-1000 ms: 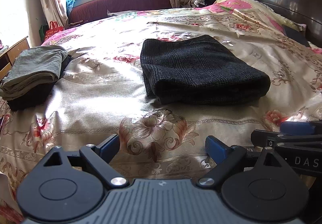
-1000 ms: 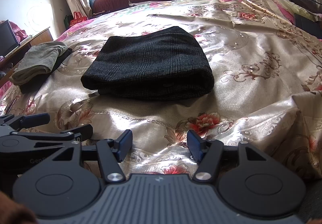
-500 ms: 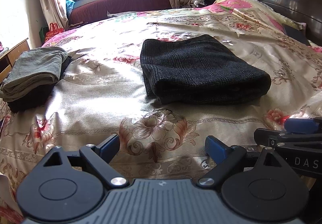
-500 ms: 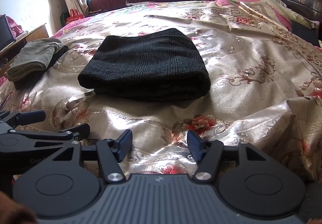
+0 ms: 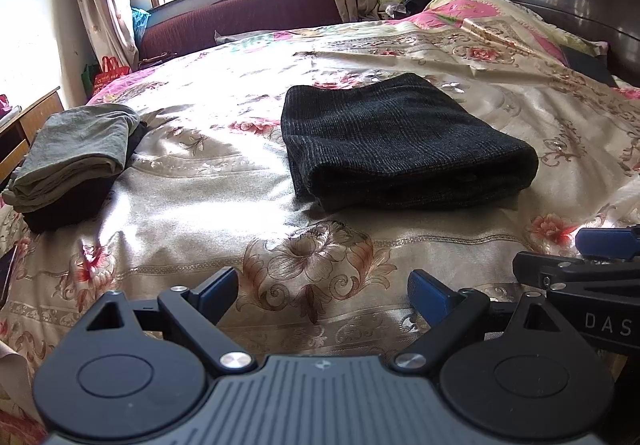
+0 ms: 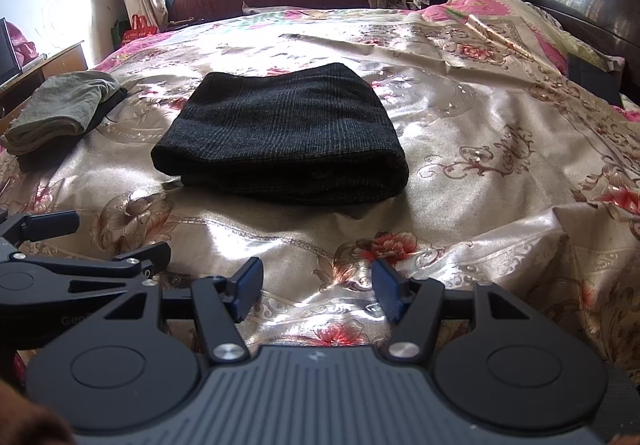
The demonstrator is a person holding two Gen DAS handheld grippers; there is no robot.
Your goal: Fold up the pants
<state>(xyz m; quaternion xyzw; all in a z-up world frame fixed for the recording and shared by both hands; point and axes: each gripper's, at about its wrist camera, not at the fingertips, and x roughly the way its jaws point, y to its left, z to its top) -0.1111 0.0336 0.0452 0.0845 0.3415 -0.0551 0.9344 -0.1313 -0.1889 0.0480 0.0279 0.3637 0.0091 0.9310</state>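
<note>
1. Bare bedspread (image 5: 208, 181) stretches on every side of the folded dark pants (image 5: 400, 149).
2. A stack of folded clothes (image 5: 76, 149) blocks passage well left of the pants.

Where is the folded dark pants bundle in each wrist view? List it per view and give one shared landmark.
Left wrist: the dark pants lie right of centre on the bedspread, beyond the open left gripper.
Right wrist: the dark pants lie left of centre, beyond the open right gripper.
Shared landmark: the grey-green folded clothes lie at the bed's left edge in both views.
</note>
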